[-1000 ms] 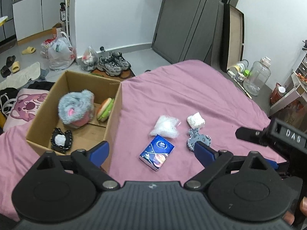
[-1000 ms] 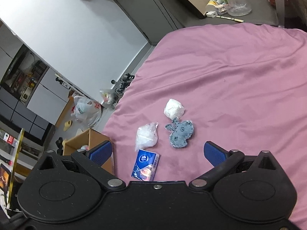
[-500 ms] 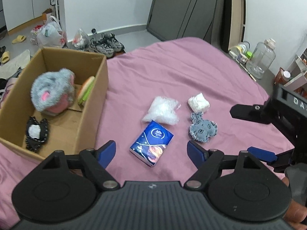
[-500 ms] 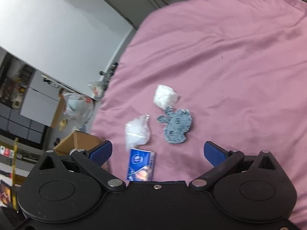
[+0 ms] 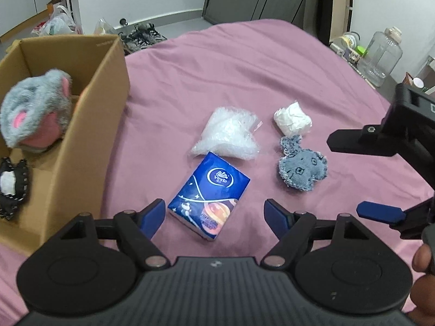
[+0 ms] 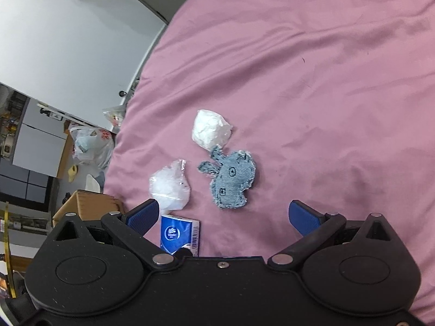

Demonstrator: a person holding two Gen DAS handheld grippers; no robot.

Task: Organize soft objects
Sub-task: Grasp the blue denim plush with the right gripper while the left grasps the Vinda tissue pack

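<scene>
Even, soft indoor light covers the pink bed (image 5: pixel 217 81), with faint shadows and no glare. Both fisheye views bend hard at the edges. The box (image 5: pixel 89 125) at the left looks slightly blurred.

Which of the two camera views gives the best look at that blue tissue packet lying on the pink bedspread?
The left wrist view: the whole tissue packet shows face-up and unobstructed on the bedspread. In the right wrist view, only its upper part shows, the rest cut off by that gripper's black body.
</scene>
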